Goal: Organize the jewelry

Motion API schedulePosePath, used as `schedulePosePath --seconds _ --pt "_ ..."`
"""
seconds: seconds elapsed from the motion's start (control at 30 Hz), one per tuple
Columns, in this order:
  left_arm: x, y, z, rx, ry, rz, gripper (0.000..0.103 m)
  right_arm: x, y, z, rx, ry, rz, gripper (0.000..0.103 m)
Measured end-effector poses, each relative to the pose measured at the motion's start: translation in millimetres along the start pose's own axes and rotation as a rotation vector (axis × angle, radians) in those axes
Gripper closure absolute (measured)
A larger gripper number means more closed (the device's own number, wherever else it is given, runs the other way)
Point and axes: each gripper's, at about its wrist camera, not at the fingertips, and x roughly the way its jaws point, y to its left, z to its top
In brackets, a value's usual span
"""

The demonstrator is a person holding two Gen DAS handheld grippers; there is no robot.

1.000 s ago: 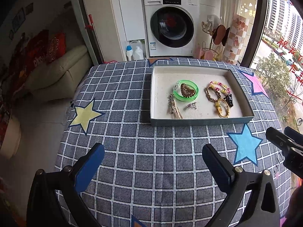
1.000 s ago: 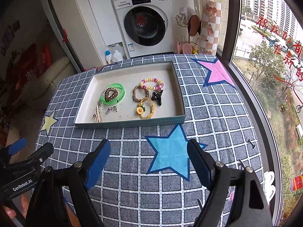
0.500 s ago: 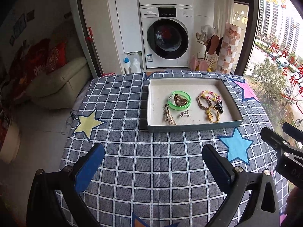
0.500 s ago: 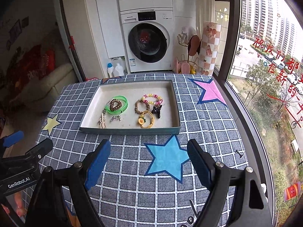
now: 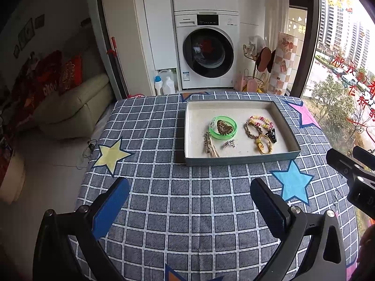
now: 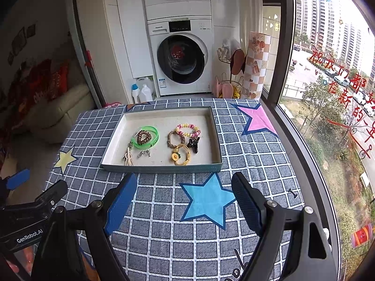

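grippers (image 5: pixel 189 201) (image 6: pixel 184 196) spread, empty, over bare cloth (image 5: pixel 187 210) before tray (image 5: pixel 241 160) edge.

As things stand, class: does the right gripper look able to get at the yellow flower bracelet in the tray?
Probably yes. The right gripper is open and empty, the yellow flower bracelet lies uncovered near the tray's front wall, with only bare cloth between.

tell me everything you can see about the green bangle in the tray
The green bangle is a translucent, bright green ring, plastic by its look, lying flat on the pale floor of the shallow tray, left of centre. A brown coiled hair tie sits inside its loop. A small metal charm lies just in front, near its edge.
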Motion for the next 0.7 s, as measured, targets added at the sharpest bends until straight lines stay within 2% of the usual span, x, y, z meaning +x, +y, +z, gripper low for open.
schedulePosePath --seconds 0.7 --pt "18 2 -2 -0.042 0.073 -0.013 0.0 7 4 0 -0.014 0.002 -0.002 0.018"
